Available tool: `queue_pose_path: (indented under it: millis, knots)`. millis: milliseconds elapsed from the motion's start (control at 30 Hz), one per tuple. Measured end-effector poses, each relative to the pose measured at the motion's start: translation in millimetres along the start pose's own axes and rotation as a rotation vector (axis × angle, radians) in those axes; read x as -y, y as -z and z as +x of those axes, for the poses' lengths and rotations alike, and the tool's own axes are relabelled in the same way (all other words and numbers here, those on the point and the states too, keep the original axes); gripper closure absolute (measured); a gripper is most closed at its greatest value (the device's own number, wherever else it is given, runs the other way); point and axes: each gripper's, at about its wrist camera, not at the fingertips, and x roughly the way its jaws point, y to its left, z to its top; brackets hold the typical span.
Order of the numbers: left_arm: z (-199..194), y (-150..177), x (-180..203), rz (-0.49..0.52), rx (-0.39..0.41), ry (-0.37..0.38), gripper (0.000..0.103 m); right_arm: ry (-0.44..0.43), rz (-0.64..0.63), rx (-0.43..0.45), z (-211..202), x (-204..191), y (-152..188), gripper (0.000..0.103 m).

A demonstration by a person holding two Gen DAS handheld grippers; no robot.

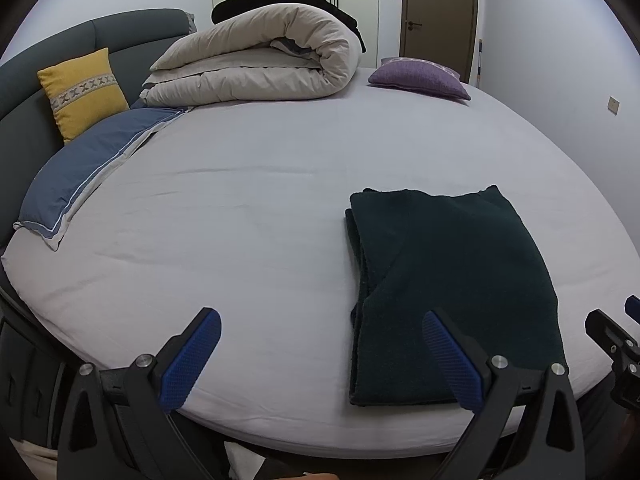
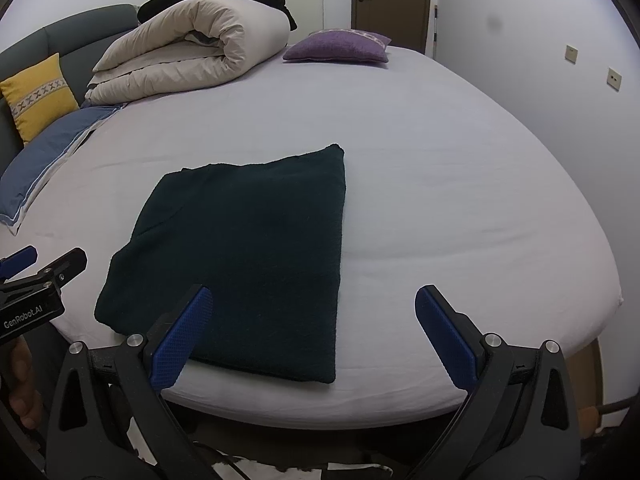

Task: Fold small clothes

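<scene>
A dark green garment (image 2: 240, 256) lies folded flat near the front edge of the bed (image 2: 440, 180). The left gripper (image 1: 320, 356) and the right gripper (image 2: 312, 332) both hover wide and empty.

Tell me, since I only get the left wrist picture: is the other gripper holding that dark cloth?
Observer: No. The right gripper is wide open and holds nothing.
Operator: What lies to the right of the cloth?
Observer: Only bare sheet on the bed, right up to its edge; the folded dark garment has a straight right side.
Operator: Does my gripper carry any writing?
Observer: Yes. The left gripper has white lettering reading GenRobot.AI.
</scene>
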Motion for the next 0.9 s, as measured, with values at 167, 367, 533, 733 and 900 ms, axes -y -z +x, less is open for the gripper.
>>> queue_pose_path:
  millis: [167,367,533,733,900]
  knots:
    - [0,1,1,0.002,-0.003,0.003,0.000,0.001,0.001,-0.001,-1,-5,-1,0.000]
    - [0,2,3,0.000,-0.003,0.005,0.000,0.004,0.001,-0.001,0,-9,-1,0.000]
    - [-1,2,3,0.002,-0.003,0.004,0.000,0.003,0.001,0.000,0,-12,-1,0.000]
    - [-1,2,3,0.002,-0.005,0.005,0.000,0.003,0.002,-0.002,0,-14,0,0.000]
    - [-1,2,3,0.001,-0.004,0.004,0.000,0.004,0.003,-0.004,1,-16,0,0.000]
